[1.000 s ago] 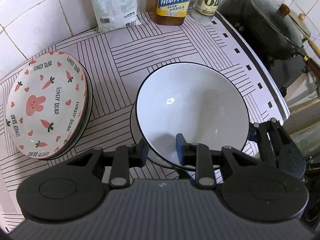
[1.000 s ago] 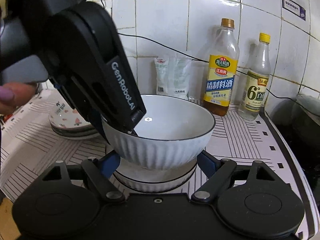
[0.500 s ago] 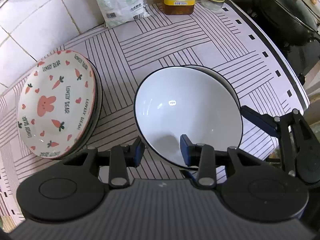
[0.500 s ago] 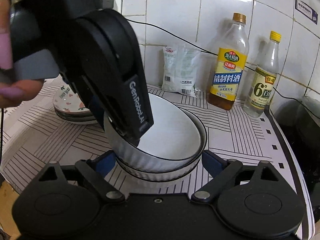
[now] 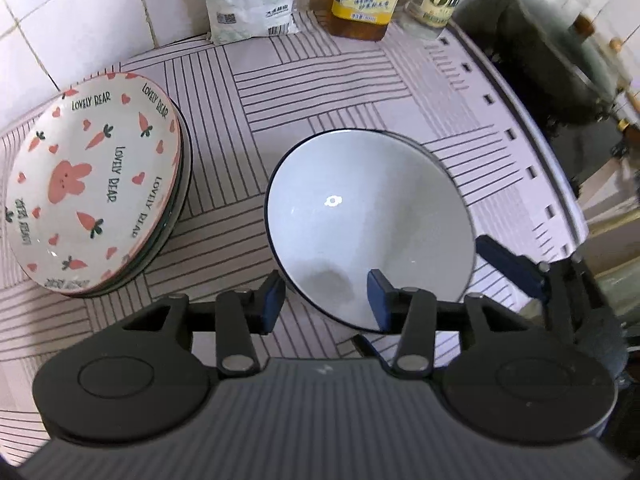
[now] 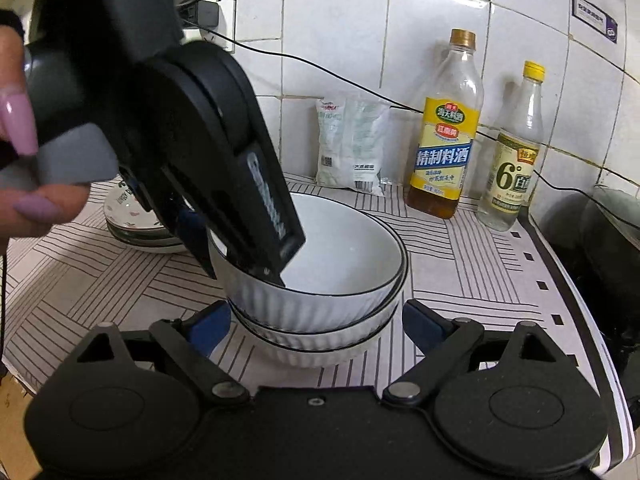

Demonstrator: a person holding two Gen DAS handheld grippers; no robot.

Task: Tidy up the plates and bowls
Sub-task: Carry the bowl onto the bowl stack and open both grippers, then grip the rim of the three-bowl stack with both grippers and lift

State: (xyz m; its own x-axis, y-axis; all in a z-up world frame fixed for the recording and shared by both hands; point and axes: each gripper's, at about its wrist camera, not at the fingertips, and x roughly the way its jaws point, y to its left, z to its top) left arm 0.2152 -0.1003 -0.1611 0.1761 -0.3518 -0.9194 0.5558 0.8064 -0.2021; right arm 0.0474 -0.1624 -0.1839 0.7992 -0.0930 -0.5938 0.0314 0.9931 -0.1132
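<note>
A white bowl with a dark rim point(image 5: 368, 224) sits nested on top of the stacked ribbed bowls point(image 6: 320, 320) on the striped mat. My left gripper point(image 5: 326, 298) points down over the bowl's near rim, one pad outside and one inside. Its jaws are opening and neither pad presses on the rim. From the right wrist view, the left gripper point(image 6: 256, 256) reaches into the bowl from the upper left. My right gripper point(image 6: 316, 326) stands open and wide, a finger on each side of the stack's base. A stack of rabbit-and-carrot plates point(image 5: 92, 184) lies to the left.
A yellow-label bottle point(image 6: 444, 152), a clear bottle point(image 6: 512, 160) and a white bag point(image 6: 352, 144) stand against the tiled wall. A dark lidded wok point(image 5: 560, 64) sits on the stove beyond the mat's right edge. A hand point(image 6: 24, 128) holds the left gripper.
The top bowl came down from a tilted, lifted pose into the bowl beneath. The left jaws widened and let go of its rim. The right gripper stayed wide around the stack.
</note>
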